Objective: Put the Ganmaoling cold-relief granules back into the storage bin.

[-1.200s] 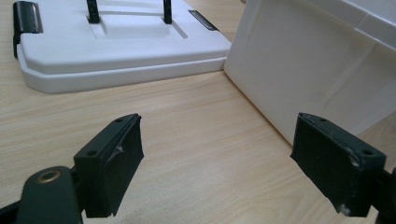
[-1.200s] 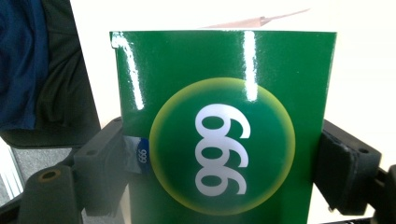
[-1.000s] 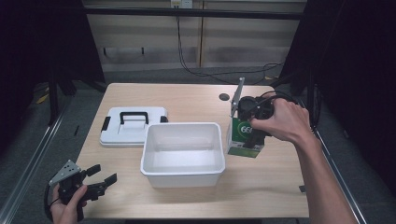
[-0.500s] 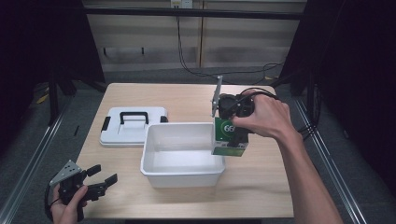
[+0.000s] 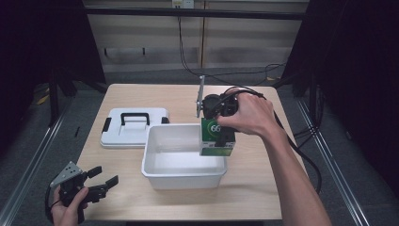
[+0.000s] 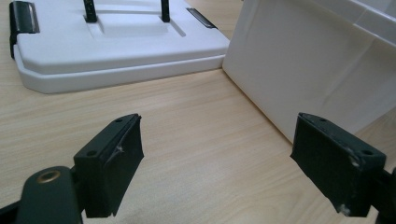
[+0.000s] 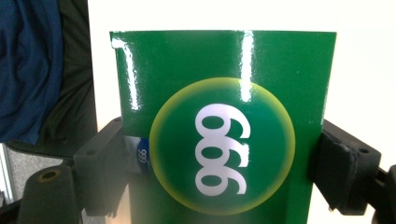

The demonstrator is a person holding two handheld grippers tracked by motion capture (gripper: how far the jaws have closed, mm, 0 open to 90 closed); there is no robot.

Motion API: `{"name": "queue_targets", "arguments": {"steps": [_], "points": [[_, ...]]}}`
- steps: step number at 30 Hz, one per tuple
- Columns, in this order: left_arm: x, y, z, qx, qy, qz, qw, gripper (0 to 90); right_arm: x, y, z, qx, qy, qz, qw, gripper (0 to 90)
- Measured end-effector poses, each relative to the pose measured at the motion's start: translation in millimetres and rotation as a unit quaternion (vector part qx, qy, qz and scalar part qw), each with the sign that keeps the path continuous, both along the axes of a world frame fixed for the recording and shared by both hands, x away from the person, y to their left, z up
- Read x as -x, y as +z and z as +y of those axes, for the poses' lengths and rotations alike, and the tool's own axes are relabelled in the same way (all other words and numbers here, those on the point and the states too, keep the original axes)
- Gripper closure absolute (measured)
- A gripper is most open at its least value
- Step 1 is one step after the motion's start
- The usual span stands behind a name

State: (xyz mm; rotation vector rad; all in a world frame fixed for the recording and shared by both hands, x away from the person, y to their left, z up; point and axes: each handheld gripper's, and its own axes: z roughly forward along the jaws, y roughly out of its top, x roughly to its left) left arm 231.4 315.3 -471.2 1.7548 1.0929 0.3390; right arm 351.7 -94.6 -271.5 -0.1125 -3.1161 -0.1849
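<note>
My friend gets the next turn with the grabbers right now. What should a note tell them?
Right gripper: shut on the glossy green box with the white 999 in a yellow-edged circle, held above the right end of the open white plastic bin.
Left gripper: open, holding nothing, low at the near left corner of the light wooden table.
White plastic lid with black handle: flat on the table, left of the bin.
Done: box gripped and brought over the bin.
Left: probably lower it in, release, then perhaps fit the lid.

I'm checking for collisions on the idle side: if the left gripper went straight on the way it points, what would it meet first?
Probably the white tub's side wall, just ahead of the open left gripper; the white lid lies farther left. Depth is hard to judge.
</note>
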Motion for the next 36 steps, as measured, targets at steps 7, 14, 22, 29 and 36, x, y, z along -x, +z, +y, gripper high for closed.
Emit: {"name": "queue_targets", "arguments": {"steps": [7,14,22,29,36], "points": [[0.2,0.0,0.1,0.002,0.001,0.001,1.0,16.1,-5.9,-11.7,12.6,-0.008,0.004,0.012,0.9999,16.1],[0.6,0.3,-0.9,0.002,-0.002,-0.002,1.0,16.0,-12.4,-22.1,19.1,0.004,0.007,0.011,0.9999,16.0],[0.8,0.6,-0.6,0.002,-0.002,-0.003,1.0,16.1,-15.9,-37.7,25.3,0.008,0.009,0.016,0.9998,16.0],[1.0,0.9,-0.2,0.003,-0.004,-0.002,1.0,16.0,-20.0,-51.4,31.9,0.02,0.016,0.023,0.9994,16.0],[1.4,1.2,-0.5,0.003,-0.004,-0.003,1.0,16.0,-20.6,-57.1,32.6,0.025,0.015,0.024,0.9993,16.0]]}}
